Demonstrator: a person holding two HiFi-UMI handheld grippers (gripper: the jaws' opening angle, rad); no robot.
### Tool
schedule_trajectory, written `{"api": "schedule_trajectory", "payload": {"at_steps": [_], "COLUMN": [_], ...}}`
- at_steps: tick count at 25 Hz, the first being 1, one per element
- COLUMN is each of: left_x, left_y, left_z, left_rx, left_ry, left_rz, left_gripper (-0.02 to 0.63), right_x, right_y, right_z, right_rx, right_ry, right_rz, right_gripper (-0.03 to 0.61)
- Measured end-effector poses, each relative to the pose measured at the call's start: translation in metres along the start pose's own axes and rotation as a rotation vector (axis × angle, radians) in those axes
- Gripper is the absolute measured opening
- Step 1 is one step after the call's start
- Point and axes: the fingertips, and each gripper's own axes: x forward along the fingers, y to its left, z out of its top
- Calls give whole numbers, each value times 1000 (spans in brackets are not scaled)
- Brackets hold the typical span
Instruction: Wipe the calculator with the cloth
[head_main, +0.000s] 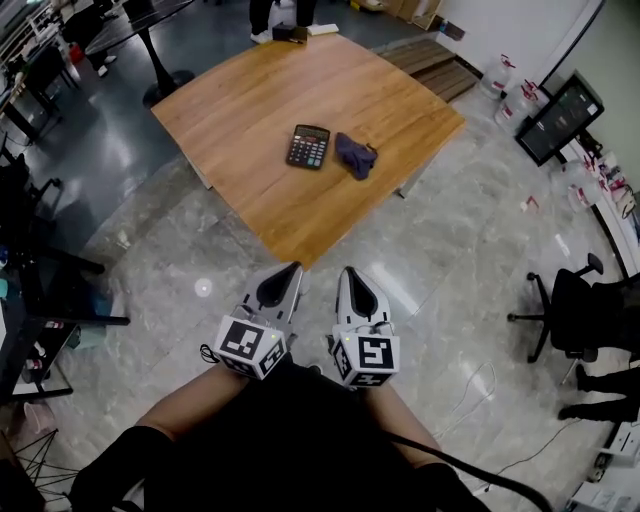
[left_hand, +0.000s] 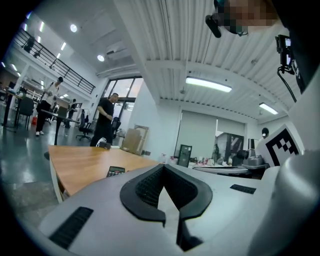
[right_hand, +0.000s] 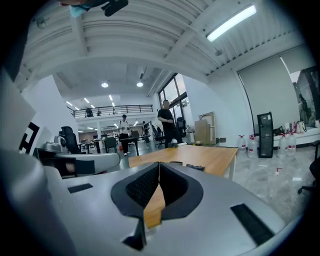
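both grippers are low and close to the body, well short of the tabletop (head_main: 240, 110). left gripper (head_main: 290, 270): jaws together, nothing between them. right gripper (head_main: 350, 273): jaws together, likewise empty.

calculator (head_main: 308, 146) lies flat mid-tabletop. cloth (head_main: 355, 155), dark and crumpled, lies just beside it on its right; we cannot tell whether they touch.

risks as we judge them:
- a pinch on the cloth may snag or shove the calculator, since they lie so close.
- the calculator is loose on smooth wood, so a wipe could slide it unless the other gripper pins it.
- a hard press could punch keys.

surroundings: a small black object (head_main: 290, 33) sits at the far edge, by a standing person (head_main: 280, 14). an office chair (head_main: 572, 310) is well off to the right. nothing blocks the approach but the near tabletop corner.
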Motion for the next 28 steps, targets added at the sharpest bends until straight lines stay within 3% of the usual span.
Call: {"api": "schedule_trajectory", "payload": {"at_steps": [5,10,18,24,28], "left_x": [58,122,211,260,300], "left_y": [61,135,230,266,290], "left_z": [4,16,12,-8,-40], "left_rx": [-25,-19,-9,-18,-31], "left_ry": [4,28,145,170,207], "left_rz": [-5,-9,-48,-7,31], "left_gripper": [6,6,8,8,8], "right_x": [80,171,285,343,390], "right_y": [-3,-14,-40,-71,-93], "right_z": [4,6,22,4,-27], "right_rx": [-16,4,14,22,5], "right_ry": [17,76,93,139,193], "right_rz": [25,-6,-76,-81,-42], "right_gripper": [15,15,15,15,15]}}
